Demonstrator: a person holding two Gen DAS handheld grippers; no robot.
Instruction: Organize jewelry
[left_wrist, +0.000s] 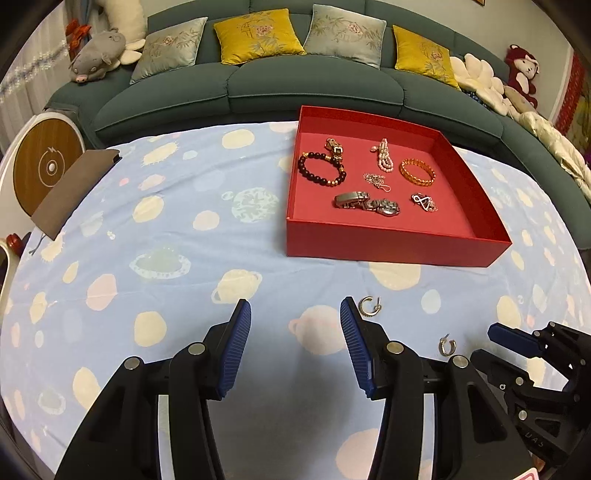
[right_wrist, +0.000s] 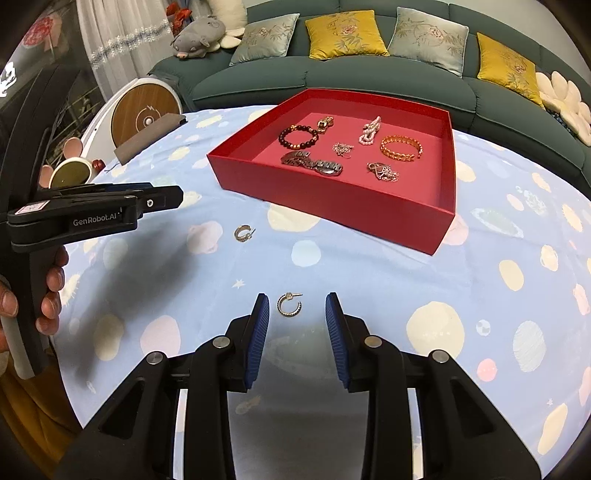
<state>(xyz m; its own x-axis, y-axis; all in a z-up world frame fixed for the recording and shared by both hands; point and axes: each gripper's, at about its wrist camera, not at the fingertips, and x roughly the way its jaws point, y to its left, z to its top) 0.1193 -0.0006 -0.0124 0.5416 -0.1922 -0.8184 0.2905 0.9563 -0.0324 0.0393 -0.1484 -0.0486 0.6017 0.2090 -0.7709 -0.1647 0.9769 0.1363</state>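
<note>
A planet-print cloth covered the bench (right_wrist: 369, 266) before the sofa (right_wrist: 332, 79). My right tongs (right_wrist: 294, 314) stood released around the near earring (right_wrist: 289, 303), not gripping it; I judged I should lower squarely and pinch its hoop. My left tongs (left_wrist: 295, 319) gaped empty beside the other earring (left_wrist: 369, 305). The red box (right_wrist: 332, 206) of jewelry lay ahead, nothing blocking.

Both cams ride the grippers, tilted down over the counter (left_wrist: 155, 236), facing the sofa (left_wrist: 258, 85). Left wrist cam sits left, right wrist cam to its right, both close in. Shared: red tray (left_wrist: 391, 240), two hoop earrings, sofa, each other's gripper.
</note>
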